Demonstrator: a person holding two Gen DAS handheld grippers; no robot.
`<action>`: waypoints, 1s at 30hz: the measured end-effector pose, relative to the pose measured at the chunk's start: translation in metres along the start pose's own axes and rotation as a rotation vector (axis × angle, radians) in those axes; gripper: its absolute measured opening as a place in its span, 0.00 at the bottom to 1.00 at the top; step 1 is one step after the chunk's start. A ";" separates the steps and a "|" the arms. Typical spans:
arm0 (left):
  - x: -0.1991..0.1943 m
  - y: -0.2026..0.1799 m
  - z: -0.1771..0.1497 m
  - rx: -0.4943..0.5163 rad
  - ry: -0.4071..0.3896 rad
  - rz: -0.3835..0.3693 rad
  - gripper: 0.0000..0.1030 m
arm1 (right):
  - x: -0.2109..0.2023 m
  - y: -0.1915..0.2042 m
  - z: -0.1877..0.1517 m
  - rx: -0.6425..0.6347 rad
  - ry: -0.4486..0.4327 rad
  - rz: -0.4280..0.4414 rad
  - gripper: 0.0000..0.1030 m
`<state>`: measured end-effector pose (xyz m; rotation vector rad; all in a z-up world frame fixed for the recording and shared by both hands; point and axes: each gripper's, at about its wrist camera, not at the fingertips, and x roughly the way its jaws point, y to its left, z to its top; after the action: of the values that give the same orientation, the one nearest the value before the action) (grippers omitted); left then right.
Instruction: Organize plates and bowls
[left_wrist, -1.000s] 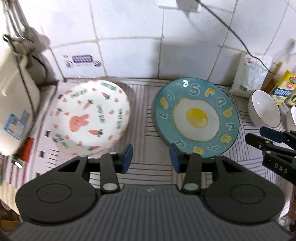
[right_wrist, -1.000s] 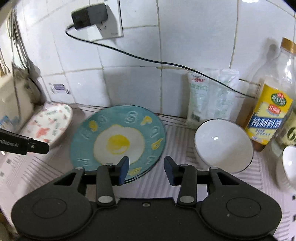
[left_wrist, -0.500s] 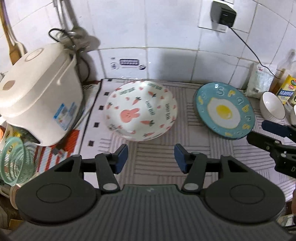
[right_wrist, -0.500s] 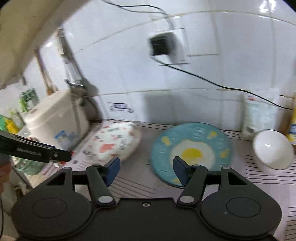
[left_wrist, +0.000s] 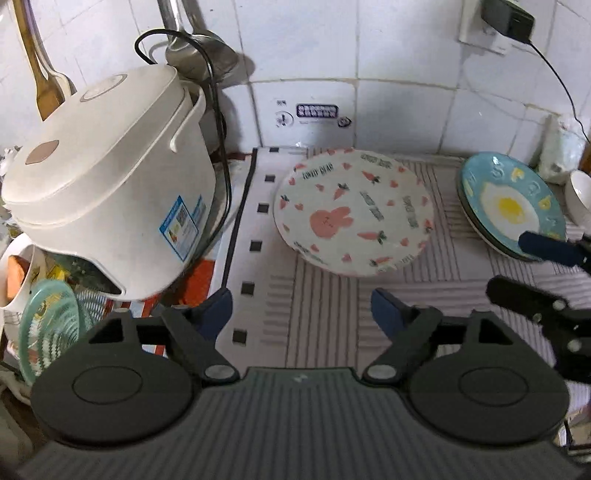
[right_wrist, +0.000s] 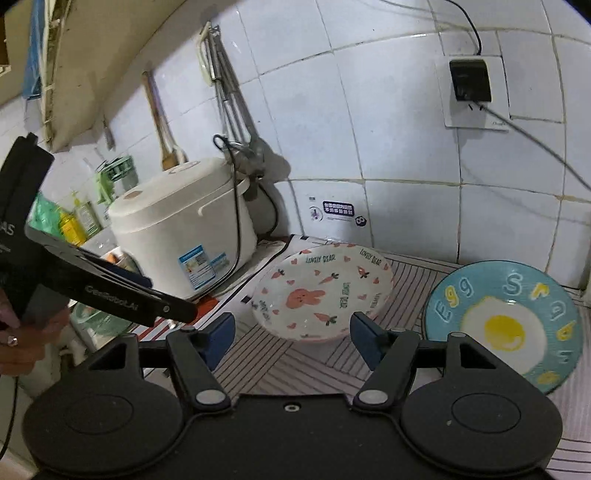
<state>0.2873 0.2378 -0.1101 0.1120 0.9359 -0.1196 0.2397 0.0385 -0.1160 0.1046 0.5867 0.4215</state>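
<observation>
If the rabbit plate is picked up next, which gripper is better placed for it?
Probably the left. The left gripper, jaws just opened with nothing between them, points straight at the rabbit plate. The right gripper, also open and empty, sits nearer the egg plate.

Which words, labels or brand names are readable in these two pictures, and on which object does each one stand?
"LOVELY BEAR": on the rabbit plate, printed several times.
"Egg": on the blue egg plate; further letters only partly readable.
"GenRobot.AI": on the left gripper finger, blurred, so my reading is uncertain.
Blue label on the rice cooker: too small to read.
Sticker on the wall tile: too small to read.
</observation>
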 end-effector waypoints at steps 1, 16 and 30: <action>0.004 0.003 0.000 -0.001 -0.021 -0.002 0.86 | 0.006 0.002 -0.004 0.001 -0.017 -0.011 0.71; 0.094 0.027 0.021 -0.106 -0.027 -0.115 0.85 | 0.099 -0.034 -0.034 0.337 -0.008 -0.092 0.72; 0.157 0.035 0.020 -0.270 0.106 -0.127 0.37 | 0.137 -0.061 -0.037 0.531 0.008 -0.235 0.15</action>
<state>0.4010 0.2614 -0.2238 -0.1923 1.0566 -0.1045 0.3436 0.0389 -0.2298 0.5363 0.6996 0.0299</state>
